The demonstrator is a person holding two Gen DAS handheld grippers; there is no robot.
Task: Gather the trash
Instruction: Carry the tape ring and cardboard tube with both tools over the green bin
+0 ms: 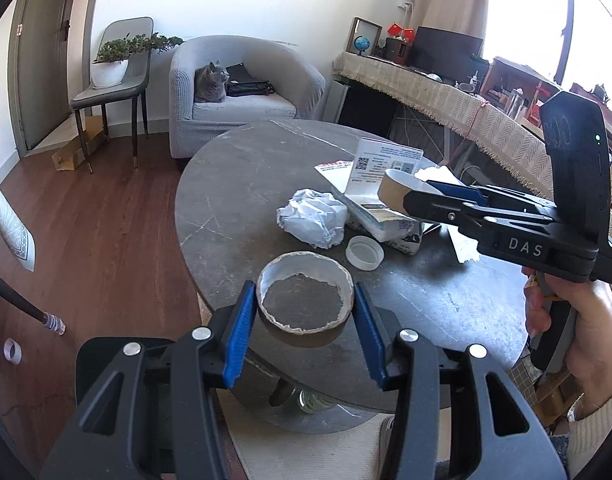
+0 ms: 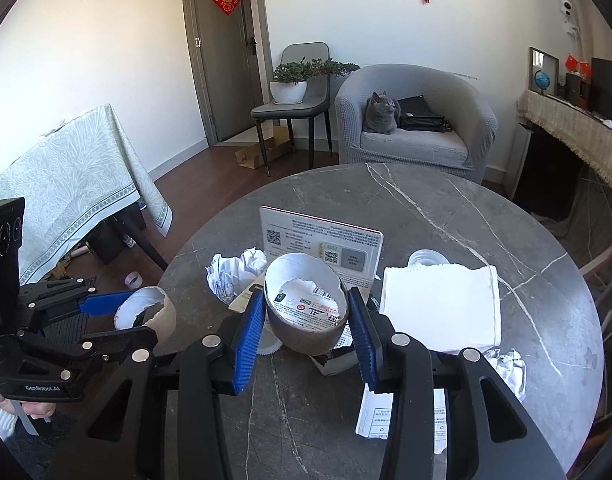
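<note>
My left gripper (image 1: 304,312) is shut on a torn brown paper-cup ring (image 1: 303,280) and holds it above the near edge of the round grey table (image 1: 233,184). My right gripper (image 2: 307,320) is shut on a second torn cup piece (image 2: 306,300) above the table; it also shows in the left wrist view (image 1: 402,196). The left gripper with its ring shows in the right wrist view (image 2: 145,316). On the table lie a crumpled white paper ball (image 1: 312,216), a white lid (image 1: 364,253), a flattened carton (image 1: 386,220) and a white napkin (image 2: 440,308).
A card stand (image 2: 322,246) stands mid-table, a clear lid (image 2: 428,258) behind the napkin, crumpled paper (image 2: 506,368) at right. A grey armchair with a cat (image 2: 382,114), a chair with a plant (image 2: 293,80), a cloth-covered table (image 2: 65,184) and a tape roll (image 2: 132,280) on the floor surround it.
</note>
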